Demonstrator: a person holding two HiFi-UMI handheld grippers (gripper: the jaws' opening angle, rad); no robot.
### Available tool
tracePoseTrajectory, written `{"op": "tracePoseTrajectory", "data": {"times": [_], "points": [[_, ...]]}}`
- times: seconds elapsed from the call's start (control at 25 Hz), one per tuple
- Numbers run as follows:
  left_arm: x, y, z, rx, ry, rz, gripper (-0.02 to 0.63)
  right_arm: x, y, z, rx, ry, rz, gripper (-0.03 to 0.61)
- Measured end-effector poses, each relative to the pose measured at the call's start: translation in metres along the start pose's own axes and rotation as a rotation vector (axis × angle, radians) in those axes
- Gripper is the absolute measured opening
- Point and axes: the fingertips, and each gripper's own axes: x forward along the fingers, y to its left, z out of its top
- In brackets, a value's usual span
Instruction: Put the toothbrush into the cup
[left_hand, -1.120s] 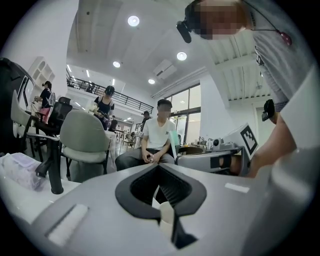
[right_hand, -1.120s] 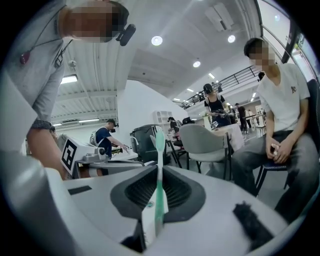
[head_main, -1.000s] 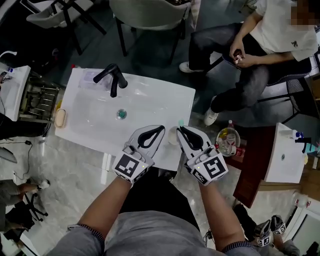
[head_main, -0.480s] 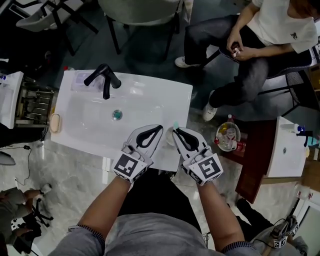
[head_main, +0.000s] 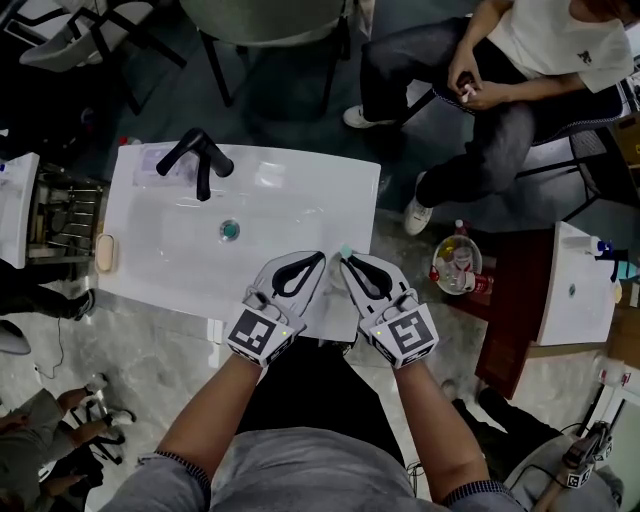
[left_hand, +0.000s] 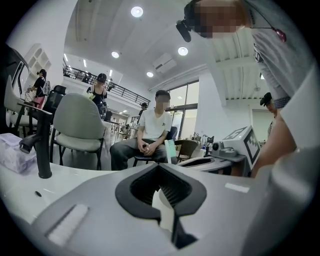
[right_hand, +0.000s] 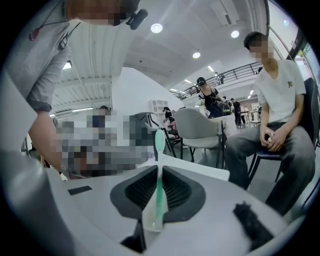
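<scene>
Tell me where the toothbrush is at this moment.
The toothbrush stands upright, pinched in the tongs of the right gripper. In the head view its green tip shows at the near right corner of the white sink.

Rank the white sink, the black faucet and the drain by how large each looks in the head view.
1. white sink: by far the largest.
2. black faucet: clearly smaller. It stands slightly nearer the camera, but this does not change its rank.
3. drain: smallest, a little round spot in the basin.

Bright ceiling spotlights (left_hand: 136, 11); sharp frames, fisheye warping at edges.
</scene>
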Motion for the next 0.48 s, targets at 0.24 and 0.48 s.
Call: {"op": "tracePoseTrajectory", "data": {"times": [0.24, 0.48], "points": [[0.005, -0.0012, -0.001, -0.015, 0.01, -0.011, 0.008, 0.0024, -0.0018, -0.0065, -0.011, 0.02, 0.0, 0.04], [0.0056, 0.0005, -0.0032, -0.006, 0.003, -0.004, 0.008, 0.0055, -0.0037, -0.0058, -0.014, 0.036, -0.003, 0.04]]}}
